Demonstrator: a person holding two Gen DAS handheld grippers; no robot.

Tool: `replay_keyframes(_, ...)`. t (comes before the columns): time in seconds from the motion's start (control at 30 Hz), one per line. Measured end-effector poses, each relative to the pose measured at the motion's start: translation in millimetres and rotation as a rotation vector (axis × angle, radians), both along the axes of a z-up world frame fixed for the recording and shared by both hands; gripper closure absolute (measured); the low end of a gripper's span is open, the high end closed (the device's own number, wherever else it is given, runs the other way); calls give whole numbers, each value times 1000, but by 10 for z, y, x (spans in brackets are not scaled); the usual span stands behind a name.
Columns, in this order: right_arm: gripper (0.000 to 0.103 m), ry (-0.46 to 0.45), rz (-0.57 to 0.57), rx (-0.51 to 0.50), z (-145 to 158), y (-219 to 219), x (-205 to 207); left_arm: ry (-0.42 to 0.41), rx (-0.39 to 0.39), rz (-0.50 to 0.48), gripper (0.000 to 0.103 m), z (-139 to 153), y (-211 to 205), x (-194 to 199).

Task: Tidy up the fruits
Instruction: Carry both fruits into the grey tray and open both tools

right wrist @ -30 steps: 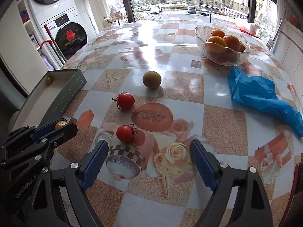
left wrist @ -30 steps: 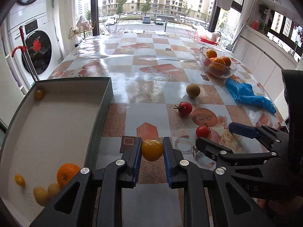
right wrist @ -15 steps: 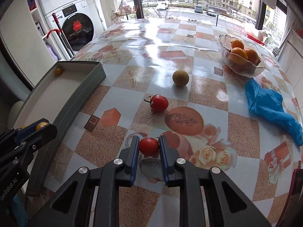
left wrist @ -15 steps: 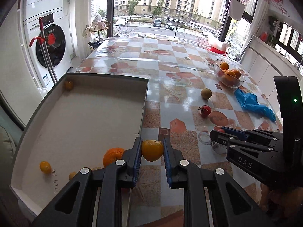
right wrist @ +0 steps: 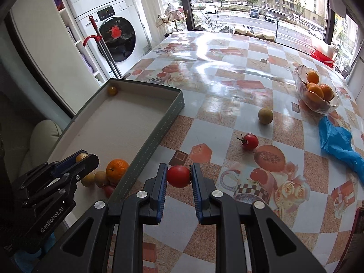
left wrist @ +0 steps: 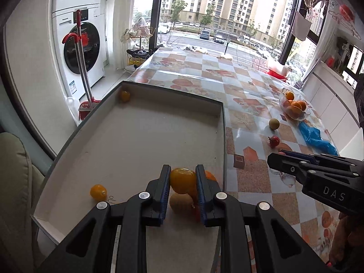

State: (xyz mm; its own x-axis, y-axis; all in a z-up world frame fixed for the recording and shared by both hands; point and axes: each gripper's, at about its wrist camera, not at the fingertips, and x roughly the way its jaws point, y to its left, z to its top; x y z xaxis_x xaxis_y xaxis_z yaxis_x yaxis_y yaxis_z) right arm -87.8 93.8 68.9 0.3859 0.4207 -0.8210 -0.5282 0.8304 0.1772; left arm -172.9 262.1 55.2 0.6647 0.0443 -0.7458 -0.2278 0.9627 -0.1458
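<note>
The left gripper (left wrist: 183,179) clamped a round yellow-orange fruit (left wrist: 182,180) above the near end of the shallow grey-walled tray (left wrist: 224,122), where a ribbed orange (right wrist: 117,166) and small yellow fruits lay. To its right, the right gripper (right wrist: 179,177) gripped a red tomato (right wrist: 178,176) over the checked tablecloth (right wrist: 227,86). Farther right sat another stemmed tomato (right wrist: 249,141) and a glass bowl of oranges (right wrist: 318,104).

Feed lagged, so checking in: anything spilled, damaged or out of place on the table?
Nothing spilled or damaged. A crumpled blue glove lies beside the glass bowl, the only non-fruit clutter. One tomato and a brownish fruit sit loose outside the tray.
</note>
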Motion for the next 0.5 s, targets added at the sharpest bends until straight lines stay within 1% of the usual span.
replay_keyframes(0.23, 80, -4, 79, -4, 30, 434, -130, 1, -9, 50, 80, -44, 304, -124)
replay_keyframes(0.5, 80, 6, 124, -15, -10, 744, -197, 10, -8, 65, 80, -126, 438, -151)
